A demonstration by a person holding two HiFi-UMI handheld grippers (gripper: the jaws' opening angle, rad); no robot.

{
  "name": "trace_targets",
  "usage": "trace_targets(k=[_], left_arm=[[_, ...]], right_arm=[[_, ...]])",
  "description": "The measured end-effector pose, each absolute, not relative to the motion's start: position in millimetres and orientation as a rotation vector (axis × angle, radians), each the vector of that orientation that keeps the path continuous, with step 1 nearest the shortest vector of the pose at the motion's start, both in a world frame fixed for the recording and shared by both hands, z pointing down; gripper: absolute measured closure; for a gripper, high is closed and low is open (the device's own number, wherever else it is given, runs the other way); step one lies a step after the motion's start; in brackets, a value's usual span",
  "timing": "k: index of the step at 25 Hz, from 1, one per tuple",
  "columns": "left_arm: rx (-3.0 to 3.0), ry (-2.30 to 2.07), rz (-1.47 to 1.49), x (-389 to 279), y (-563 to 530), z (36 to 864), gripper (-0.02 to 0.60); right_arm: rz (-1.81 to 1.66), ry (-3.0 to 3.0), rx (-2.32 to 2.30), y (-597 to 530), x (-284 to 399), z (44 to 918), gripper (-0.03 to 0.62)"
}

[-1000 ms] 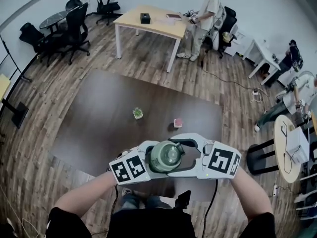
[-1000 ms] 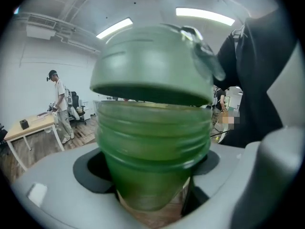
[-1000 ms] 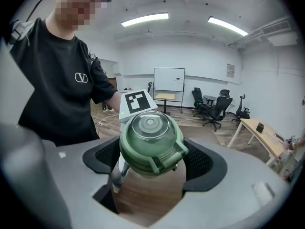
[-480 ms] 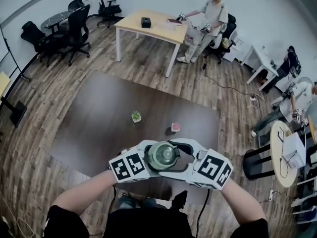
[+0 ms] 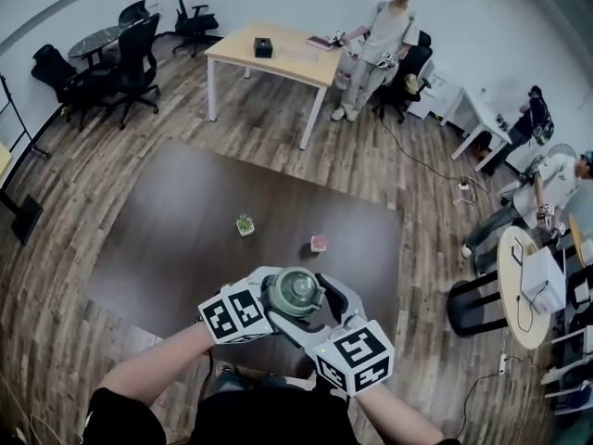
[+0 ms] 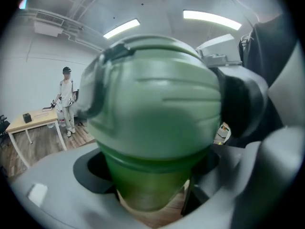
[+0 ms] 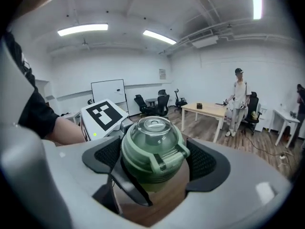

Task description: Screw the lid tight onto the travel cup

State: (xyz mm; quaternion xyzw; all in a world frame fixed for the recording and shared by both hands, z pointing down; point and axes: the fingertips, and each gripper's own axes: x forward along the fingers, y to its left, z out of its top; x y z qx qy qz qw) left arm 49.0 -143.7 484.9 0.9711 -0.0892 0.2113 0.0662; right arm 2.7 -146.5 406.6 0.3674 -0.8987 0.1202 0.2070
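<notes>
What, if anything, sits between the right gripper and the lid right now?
Nothing visible. The right gripper grips the lid directly by its sides, with no other object between them. The lid already sits on the cup, which the left gripper clamps just below it.

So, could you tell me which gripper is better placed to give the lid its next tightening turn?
Right. The right gripper grips the lid between its pads, so rolling that wrist should turn it; the left gripper clamps the travel cup below the lid and looks better kept steady.
</notes>
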Motion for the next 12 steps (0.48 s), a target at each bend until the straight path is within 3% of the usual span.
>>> trace_targets(k=[6,12], left_arm=[[2.948,-0.193,0.591,50,-139,468,0.161],[2.983,-0.116,0.584,56,-126,451,0.161]], right_arm=[[0.057,-2.778,0.566,-137,13,367,0.152],[0.002,-2.799,0.129,-119,11,365,0.158]])
